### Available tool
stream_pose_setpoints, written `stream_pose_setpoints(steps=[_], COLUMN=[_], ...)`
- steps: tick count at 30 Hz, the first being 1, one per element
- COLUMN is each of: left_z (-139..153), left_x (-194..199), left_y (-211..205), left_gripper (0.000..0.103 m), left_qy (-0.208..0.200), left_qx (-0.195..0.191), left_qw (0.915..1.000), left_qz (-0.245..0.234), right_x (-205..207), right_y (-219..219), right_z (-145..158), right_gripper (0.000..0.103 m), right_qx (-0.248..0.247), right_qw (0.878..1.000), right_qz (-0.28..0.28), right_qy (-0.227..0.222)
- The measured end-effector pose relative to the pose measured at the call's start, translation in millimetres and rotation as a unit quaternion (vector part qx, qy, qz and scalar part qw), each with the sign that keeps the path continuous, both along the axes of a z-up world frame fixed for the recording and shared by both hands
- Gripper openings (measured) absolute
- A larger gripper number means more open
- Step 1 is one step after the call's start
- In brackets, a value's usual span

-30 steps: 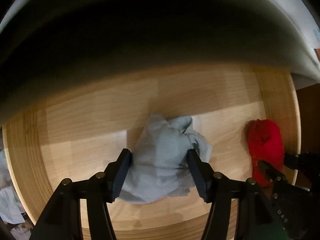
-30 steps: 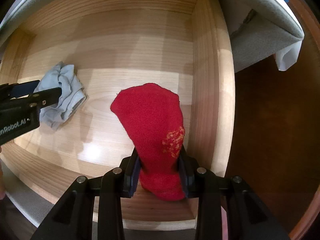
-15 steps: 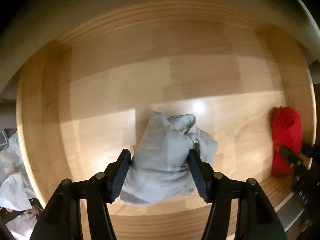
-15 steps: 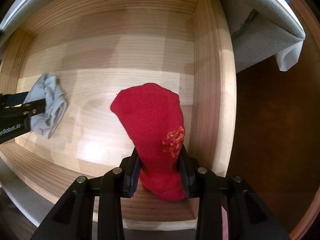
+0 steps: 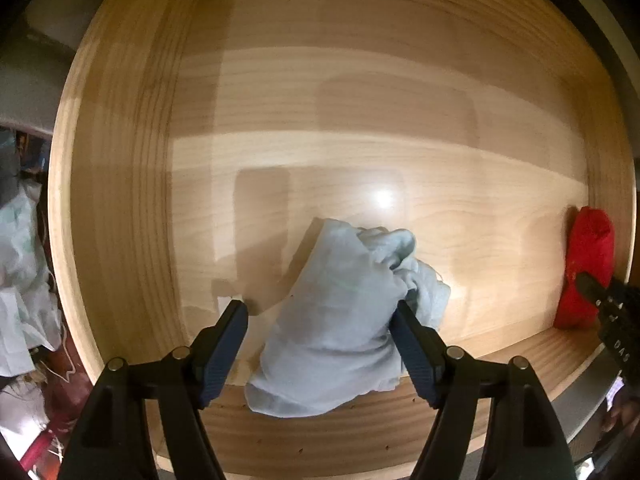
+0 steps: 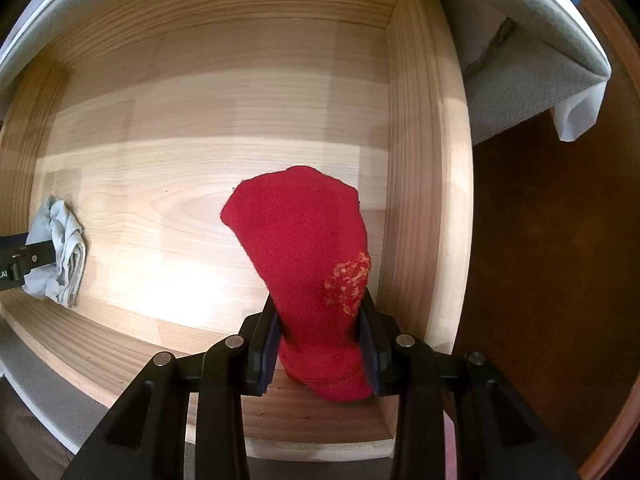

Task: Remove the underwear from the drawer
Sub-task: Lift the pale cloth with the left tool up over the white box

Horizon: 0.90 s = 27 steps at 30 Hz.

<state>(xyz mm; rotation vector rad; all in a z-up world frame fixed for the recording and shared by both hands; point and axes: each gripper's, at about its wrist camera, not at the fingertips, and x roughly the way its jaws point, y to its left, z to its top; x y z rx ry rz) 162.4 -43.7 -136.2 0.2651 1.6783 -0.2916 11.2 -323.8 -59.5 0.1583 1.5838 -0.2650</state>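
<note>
1. Between the fingers of the left gripper (image 5: 320,334) hangs a crumpled pale grey-blue cloth garment (image 5: 344,320), presumably underwear. The jaws are opening: the left pad stands clear of the cloth with drawer floor showing in the gap; the right pad is at the cloth's edge, contact uncertain.
2. The garment's lower hem drapes over the near front wall of the wooden drawer (image 5: 360,100), below the fingertips; whether it rests on the floor or partly hangs cannot be told.
3. Right gripper (image 6: 320,340): fingers clamped on a red knitted garment (image 6: 304,256) with an orange patch beside the right pad. It looks more like a sock or mitten than underwear; exact kind not determinable. The cloth stands up ahead of the fingertips, over the drawer's right-hand end, next to the side wall.
4. Step in hand (judgement): both items are gathered but neither is out of the drawer. The left grip is loosening, reading as a release or a re-grip.
5. Next move calls for (judgement): the left jaws closing again on a thicker bunch of the grey-blue cloth, then a lift over the front wall. The right needs only a straight lift, keeping clear of the side wall.
6. Risk: soft cloth may slip from a shallow pinch or snag on the front edge.
</note>
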Motion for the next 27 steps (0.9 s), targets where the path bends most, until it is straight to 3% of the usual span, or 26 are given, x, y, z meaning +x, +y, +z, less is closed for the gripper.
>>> stream_pose_setpoints(steps=[15,18,27], left_z=[5.6,9.7,12.6], left_x=[-11.3,-14.7,-30.3], left_y=[-4.4,-5.1,-11.5], left_gripper=[0.073,0.057,0.048], left_qy=[0.021,0.018,-0.01], left_qx=[0.015,-0.005,-0.014], left_qw=[0.9991,0.9991,0.9991], left_qz=[0.033,0.038,0.039], right_x=[-1.0,-0.2,-0.6], right_y=[0.2,2.4,1.4], right_z=[0.6,-1.7,-1.4], right_gripper=[0.033,0.033,0.033], right_qx=[-0.001,-0.001,-0.001], right_qw=[1.0,1.0,1.0], right_qz=[0.001,0.0,0.0], right_qy=[0.001,0.0,0.0])
